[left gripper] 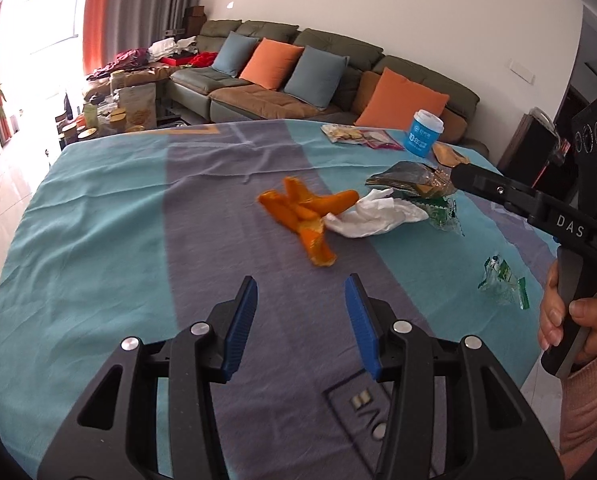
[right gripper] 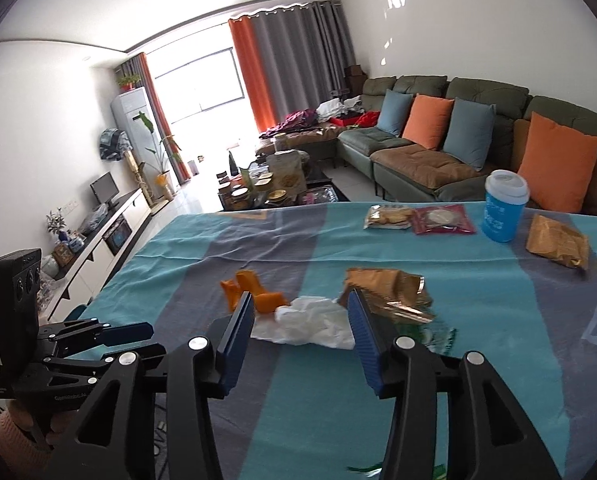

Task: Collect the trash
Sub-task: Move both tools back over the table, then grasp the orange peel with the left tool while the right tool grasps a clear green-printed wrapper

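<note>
Orange peel (left gripper: 302, 210) lies mid-table, touching a crumpled white tissue (left gripper: 378, 216). Behind the tissue sits a crinkled brown-gold wrapper (left gripper: 410, 182) over a green-printed clear wrapper (left gripper: 444, 212). Another green wrapper (left gripper: 502, 280) lies alone near the right edge. My left gripper (left gripper: 301, 280) hovers open just short of the peel, with nothing between its fingers. My right gripper (right gripper: 300, 296) is open too. The tissue (right gripper: 314, 320) shows in its gap, with the peel (right gripper: 254, 292) to the left and the brown wrapper (right gripper: 386, 288) to the right. The pads press on nothing.
A teal and grey cloth (left gripper: 118, 220) covers the table. At its far side stand a blue lidded cup (right gripper: 502, 208), two snack packets (right gripper: 390, 216) and a brown packet (right gripper: 556, 244). Beyond is a sofa (right gripper: 418, 152) with cushions. A hand (left gripper: 574, 320) grips the right tool.
</note>
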{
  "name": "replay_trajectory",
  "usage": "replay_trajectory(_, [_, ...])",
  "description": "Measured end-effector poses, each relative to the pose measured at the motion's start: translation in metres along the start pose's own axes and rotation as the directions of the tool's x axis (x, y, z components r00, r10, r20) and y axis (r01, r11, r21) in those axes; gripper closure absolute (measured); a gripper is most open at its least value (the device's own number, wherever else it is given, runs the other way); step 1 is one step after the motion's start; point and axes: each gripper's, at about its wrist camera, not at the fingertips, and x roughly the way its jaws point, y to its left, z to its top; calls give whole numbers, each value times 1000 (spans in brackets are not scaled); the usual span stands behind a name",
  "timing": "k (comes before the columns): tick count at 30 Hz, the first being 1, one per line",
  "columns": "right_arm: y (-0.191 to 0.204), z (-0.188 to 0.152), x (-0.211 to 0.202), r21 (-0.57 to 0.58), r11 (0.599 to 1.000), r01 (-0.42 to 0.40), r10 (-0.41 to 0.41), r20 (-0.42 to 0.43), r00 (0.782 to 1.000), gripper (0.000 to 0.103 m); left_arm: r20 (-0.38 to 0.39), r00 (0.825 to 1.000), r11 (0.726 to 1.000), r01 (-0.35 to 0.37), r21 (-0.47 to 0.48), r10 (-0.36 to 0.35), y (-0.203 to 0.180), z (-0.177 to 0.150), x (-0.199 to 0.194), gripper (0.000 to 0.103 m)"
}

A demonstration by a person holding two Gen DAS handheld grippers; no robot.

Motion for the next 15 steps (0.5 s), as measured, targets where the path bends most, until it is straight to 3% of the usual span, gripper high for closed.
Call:
replay_trajectory(8, [-30, 4, 3, -35, 995, 91, -91, -6, 996, 50, -53, 998, 1000, -21, 22, 22, -16, 19, 36, 59])
replay_trajectory(15, [-26, 1, 13, -106, 990, 94, -99, -42, 994, 48, -113, 993, 1000, -20, -5, 19, -9, 22, 59, 62])
